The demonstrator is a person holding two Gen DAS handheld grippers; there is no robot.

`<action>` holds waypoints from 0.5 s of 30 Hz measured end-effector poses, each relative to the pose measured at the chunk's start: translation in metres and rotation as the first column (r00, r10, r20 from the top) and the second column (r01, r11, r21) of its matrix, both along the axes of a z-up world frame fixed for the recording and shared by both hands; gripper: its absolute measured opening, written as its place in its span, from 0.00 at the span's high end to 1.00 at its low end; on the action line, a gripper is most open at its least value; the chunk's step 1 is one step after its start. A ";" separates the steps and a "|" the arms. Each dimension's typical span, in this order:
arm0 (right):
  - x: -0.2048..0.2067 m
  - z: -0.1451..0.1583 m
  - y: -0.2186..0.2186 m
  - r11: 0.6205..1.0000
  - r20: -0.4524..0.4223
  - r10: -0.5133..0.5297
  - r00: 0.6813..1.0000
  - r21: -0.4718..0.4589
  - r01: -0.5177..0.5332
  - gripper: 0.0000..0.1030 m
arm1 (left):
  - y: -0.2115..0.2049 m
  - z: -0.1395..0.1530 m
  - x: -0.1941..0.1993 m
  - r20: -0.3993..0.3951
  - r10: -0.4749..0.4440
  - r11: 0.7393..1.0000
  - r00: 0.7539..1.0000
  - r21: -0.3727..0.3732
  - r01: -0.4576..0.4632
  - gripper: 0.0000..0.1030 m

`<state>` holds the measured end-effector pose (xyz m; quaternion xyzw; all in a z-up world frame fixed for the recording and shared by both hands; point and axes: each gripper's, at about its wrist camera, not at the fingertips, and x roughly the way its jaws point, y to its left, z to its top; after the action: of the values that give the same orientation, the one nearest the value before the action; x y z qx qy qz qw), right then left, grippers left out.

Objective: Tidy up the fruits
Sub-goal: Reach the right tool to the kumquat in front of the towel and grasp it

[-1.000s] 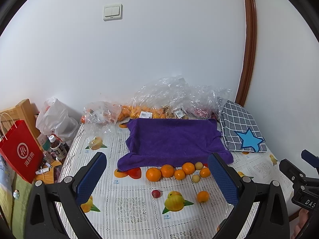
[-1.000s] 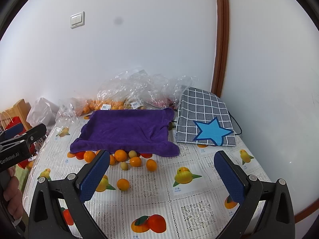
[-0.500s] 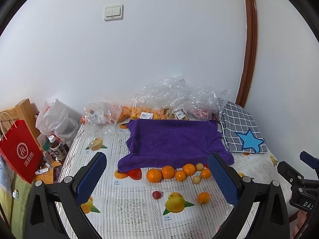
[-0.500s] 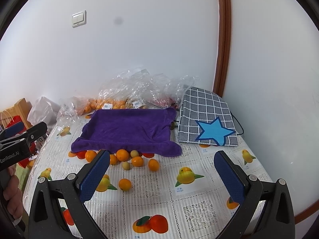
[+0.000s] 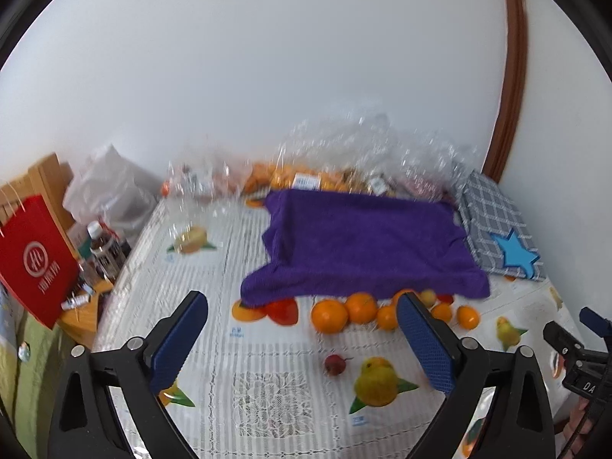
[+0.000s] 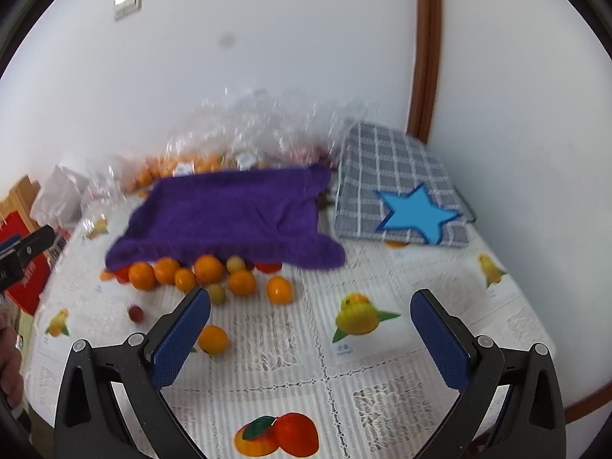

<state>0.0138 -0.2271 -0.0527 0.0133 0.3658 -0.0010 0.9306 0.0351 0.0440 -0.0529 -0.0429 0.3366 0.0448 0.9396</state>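
Both grippers hover above the desk (image 6: 382,382) with jaws spread wide, holding nothing: the left gripper (image 5: 302,338) and the right gripper (image 6: 310,338). Oranges (image 6: 208,268) cluster along the near edge of the purple towel (image 6: 229,214); one orange (image 6: 212,339) lies apart, nearer.

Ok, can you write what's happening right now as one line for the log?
left tongs: open, empty | right tongs: open, empty | oranges: loose by purple towel | small red fruit: alone on tablecloth
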 end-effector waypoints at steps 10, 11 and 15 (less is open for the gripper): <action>0.044 -0.084 0.013 0.998 -0.101 0.058 0.993 -0.008 -0.059 0.14 | 0.024 -0.070 0.027 -0.141 -0.011 0.999 0.990 -0.052 0.003 0.32; 0.047 -0.088 0.013 0.998 -0.102 0.058 0.993 -0.008 -0.059 0.20 | 0.025 -0.075 0.030 -0.153 -0.019 0.998 0.988 -0.057 0.010 0.35; 0.067 -0.108 0.014 0.997 -0.120 0.071 0.990 0.003 -0.072 0.40 | 0.028 -0.089 0.039 -0.166 -0.033 0.996 0.986 -0.086 0.019 0.38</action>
<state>0.0811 -0.2133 -0.1611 -0.0003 0.4213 0.0314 0.9064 0.0740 0.0723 -0.1421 -0.0740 0.4165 0.0220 0.9059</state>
